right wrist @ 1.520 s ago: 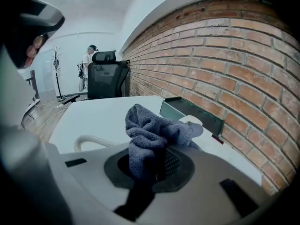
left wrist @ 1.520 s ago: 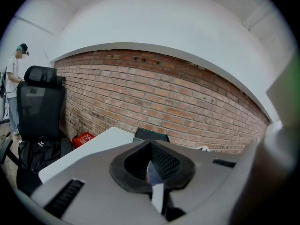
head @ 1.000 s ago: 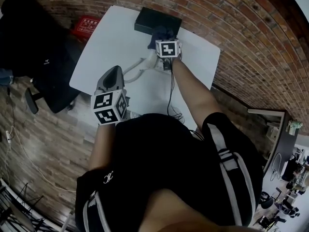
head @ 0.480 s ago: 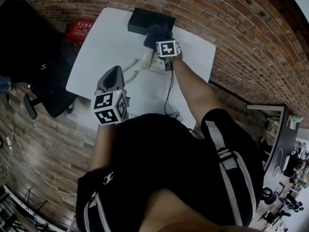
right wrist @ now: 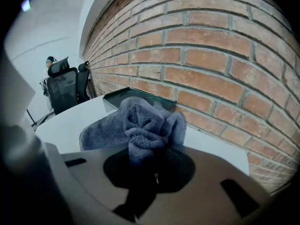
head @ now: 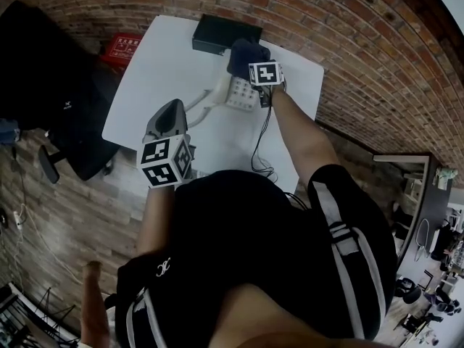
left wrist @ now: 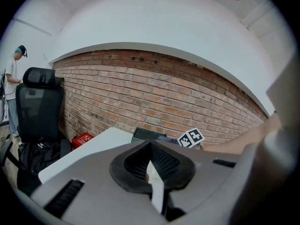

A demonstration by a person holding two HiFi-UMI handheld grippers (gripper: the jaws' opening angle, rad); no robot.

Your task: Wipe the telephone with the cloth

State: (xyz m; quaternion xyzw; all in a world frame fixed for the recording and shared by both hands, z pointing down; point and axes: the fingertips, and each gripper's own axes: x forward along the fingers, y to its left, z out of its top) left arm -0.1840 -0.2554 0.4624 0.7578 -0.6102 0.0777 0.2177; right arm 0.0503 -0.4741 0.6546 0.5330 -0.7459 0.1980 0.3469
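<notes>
R gripper (right wrist: 154, 165) pinching cloth (right wrist: 145, 123), L gripper (left wrist: 151, 168) jaws pressed together, telephone (head: 243, 93) only in head view

I'm working in an office: black swivel chair (head: 45, 78) at left, white desk (head: 159, 71) against a brick wall (head: 348, 42).

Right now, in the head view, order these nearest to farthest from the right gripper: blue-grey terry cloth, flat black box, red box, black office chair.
1. Blue-grey terry cloth, in its jaws.
2. Flat black box, just beyond.
3. Red box, left.
4. Black office chair, farthest left.
</notes>
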